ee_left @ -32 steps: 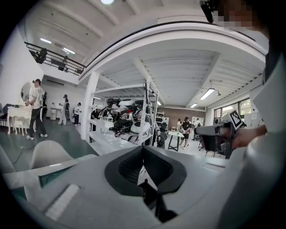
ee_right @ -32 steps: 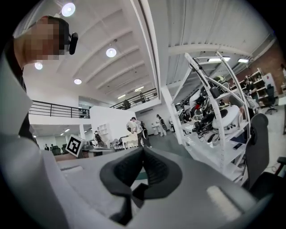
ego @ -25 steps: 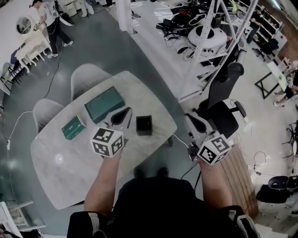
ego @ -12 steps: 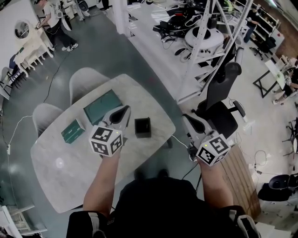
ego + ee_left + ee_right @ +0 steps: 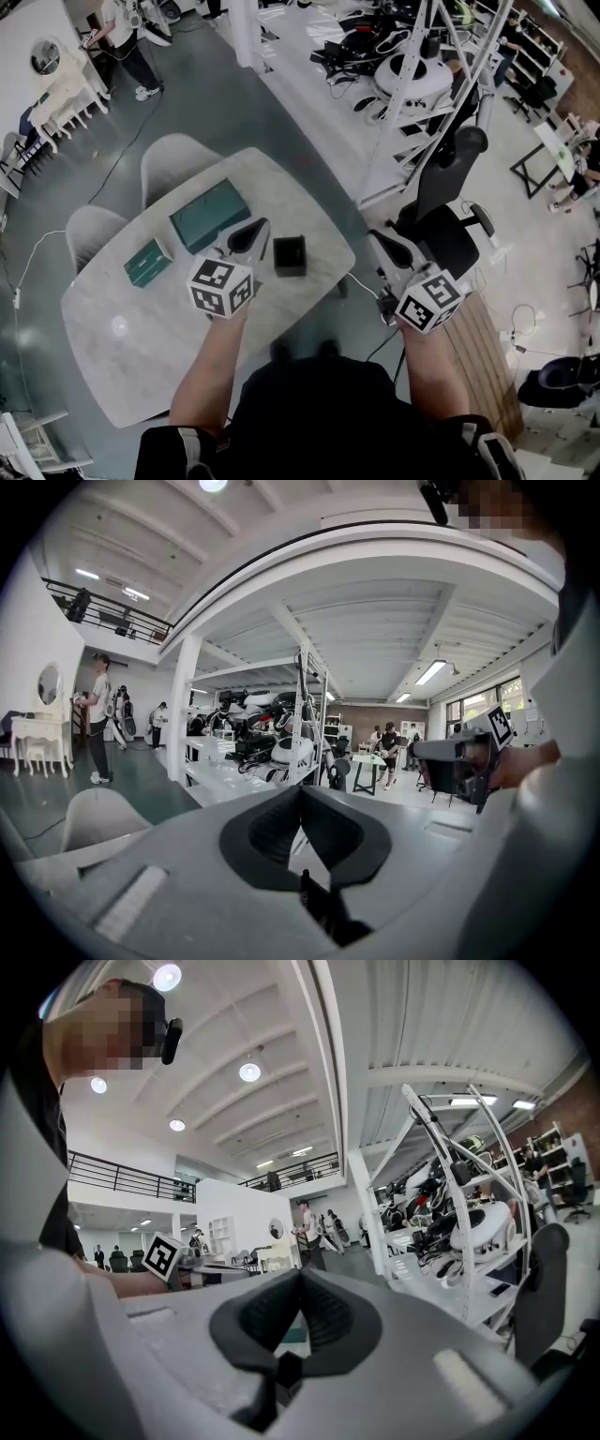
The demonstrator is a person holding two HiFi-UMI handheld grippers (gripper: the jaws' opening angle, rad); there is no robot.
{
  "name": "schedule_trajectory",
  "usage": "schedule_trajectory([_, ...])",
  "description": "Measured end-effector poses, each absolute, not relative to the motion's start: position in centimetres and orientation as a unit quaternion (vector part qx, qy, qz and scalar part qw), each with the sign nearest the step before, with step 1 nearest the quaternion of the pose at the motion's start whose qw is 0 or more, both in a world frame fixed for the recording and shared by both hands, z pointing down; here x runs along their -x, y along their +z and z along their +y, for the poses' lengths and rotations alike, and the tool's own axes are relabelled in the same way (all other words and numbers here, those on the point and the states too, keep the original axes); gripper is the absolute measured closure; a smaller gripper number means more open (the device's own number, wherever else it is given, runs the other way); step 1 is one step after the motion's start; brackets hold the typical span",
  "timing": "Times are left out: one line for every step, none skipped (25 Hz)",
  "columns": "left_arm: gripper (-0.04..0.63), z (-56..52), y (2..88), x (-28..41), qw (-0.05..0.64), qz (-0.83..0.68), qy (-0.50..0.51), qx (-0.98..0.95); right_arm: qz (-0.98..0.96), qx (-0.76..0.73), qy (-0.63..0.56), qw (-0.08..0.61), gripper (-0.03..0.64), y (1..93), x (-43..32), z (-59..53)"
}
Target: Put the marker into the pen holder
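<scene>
The black, square, open-topped plastic pen holder (image 5: 290, 254) stands upright on the white marble-patterned table (image 5: 122, 347), near its right-hand edge. From the head view its inside reads as plain dark (too small to tell whether anything sits in it). The marker cannot be made out in any view. The left gripper (image 5: 254, 229) hovers over the table with its tips just left of the pen holder, its claw pressed together with nothing between. The right gripper (image 5: 382, 242) is held off the table's right side, above the floor beside a black office chair (image 5: 450, 202), its claw likewise pressed together and empty. A large teal rectangular box (image 5: 210, 215) and a smaller teal box (image 5: 148, 262) lie further left on the table.
</scene>
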State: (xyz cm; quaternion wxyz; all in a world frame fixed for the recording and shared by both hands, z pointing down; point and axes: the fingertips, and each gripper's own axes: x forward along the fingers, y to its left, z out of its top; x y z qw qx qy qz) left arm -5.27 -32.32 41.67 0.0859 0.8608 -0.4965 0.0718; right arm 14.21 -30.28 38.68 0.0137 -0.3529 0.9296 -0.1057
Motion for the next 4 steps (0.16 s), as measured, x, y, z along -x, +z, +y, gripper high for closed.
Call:
schedule_trajectory([0.586,-32.34,41.71,5.40,0.087,-0.497,0.071,-0.860,0.930,0.352,-0.107,0.013,0.615,38.80,-14.12,-30.26])
schedule_trajectory([0.586,-32.37,41.75,5.54,0.088,-0.497,0.071,-0.860,0.930,0.351,-0.108,0.013,0.615,38.88,-14.01,-30.25])
schedule_trajectory([0.586,-32.41,41.78,5.67,0.090,-0.498,0.070,-0.860,0.930,0.351,-0.108,0.013,0.615,38.92,-13.89,-30.24])
schedule_trajectory([0.586,-32.45,41.81,5.81,0.091,-0.498,0.070,-0.859,0.930,0.350,-0.109,0.012,0.615,38.96,-13.77,-30.24])
